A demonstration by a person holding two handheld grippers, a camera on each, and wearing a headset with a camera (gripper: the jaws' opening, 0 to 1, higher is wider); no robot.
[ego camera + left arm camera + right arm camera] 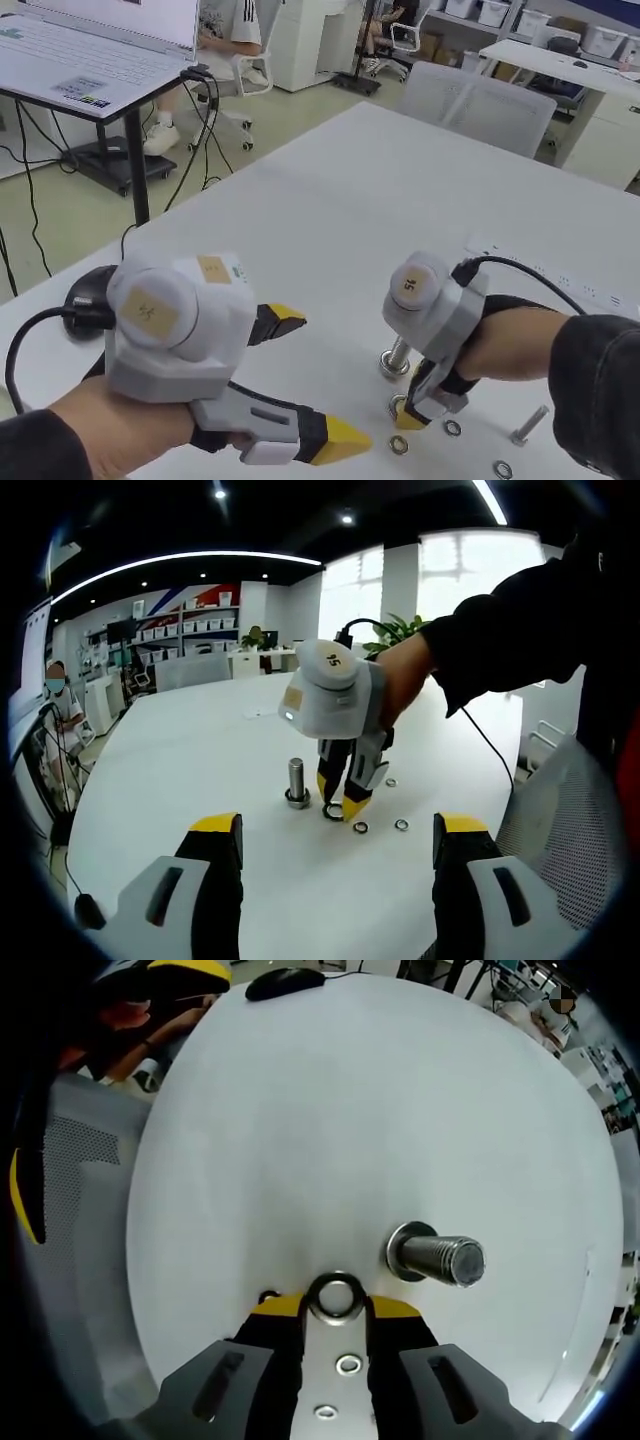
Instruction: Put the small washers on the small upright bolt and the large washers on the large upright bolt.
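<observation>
Washer (pixel 336 1279): flat ring of bright grey metal, pinched by its rim at the tips of the right gripper (pixel 336 1310), low over the table (pixel 330 200) and just beside the large bolt (pixel 440 1257), apart from it
Washer facing: lies about level, flat face and hole turned up toward the right gripper's camera; whether it touches the tabletop cannot be told
Right gripper: clenched on the washer, jaws pointing down at the table; grey moulded shell, yellow tips, a black cable trailing from it
Large bolt: threaded steel cylinder standing on its wider foot, long axis vertical, plain end up
Left gripper (pixel 338 830): released, jaws spread wide; blocky grey body with black jaws and yellow wedge tips, held at the near side of the table and aimed at the right gripper
Loose washers (pixel 399 444): three thin metal rings lying flat on the table, close around the right gripper's tips
Small bolt (pixel 528 425): slim grey shank to the right of the loose washers; it slants in the head view, and whether it stands or lies cannot be told
Table: white, smooth, matte, with a rounded edge
Mouse (pixel 85 290): black, domed, at the table's left edge
</observation>
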